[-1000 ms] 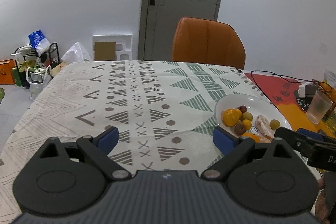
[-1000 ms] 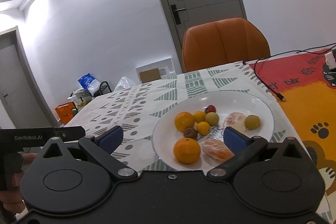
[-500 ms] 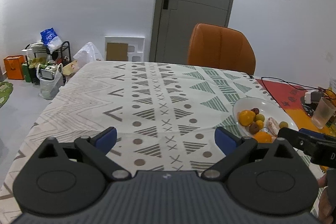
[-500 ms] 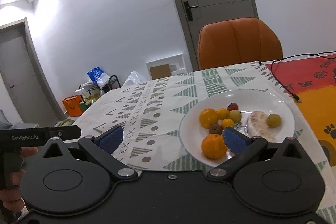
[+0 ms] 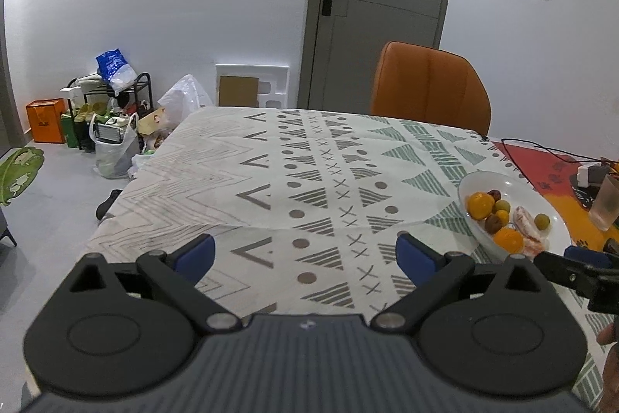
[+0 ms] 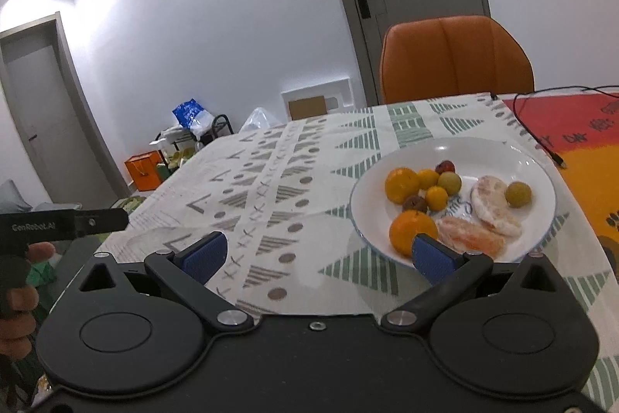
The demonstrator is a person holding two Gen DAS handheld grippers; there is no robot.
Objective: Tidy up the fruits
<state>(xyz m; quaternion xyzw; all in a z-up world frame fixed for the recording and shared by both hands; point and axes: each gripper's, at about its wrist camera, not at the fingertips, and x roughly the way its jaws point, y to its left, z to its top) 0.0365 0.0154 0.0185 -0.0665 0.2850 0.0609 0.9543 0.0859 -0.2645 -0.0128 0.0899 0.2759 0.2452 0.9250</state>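
Observation:
A white plate on the patterned tablecloth holds two oranges, small yellow and green fruits, a red fruit and peeled citrus pieces. My right gripper is open over the near table edge, its right pad just before the plate's near rim. My left gripper is open above the cloth, left of the plate, with nothing between its fingers. The right gripper's tip shows at the lower right of the left wrist view.
An orange chair stands at the table's far side before a grey door. A cable and a red-orange mat lie right of the plate, with a plastic cup. Bags and a rack clutter the floor at left.
Both grippers have drawn back and up from the table, so the plate looks smaller and farther in both views. Both stay open.

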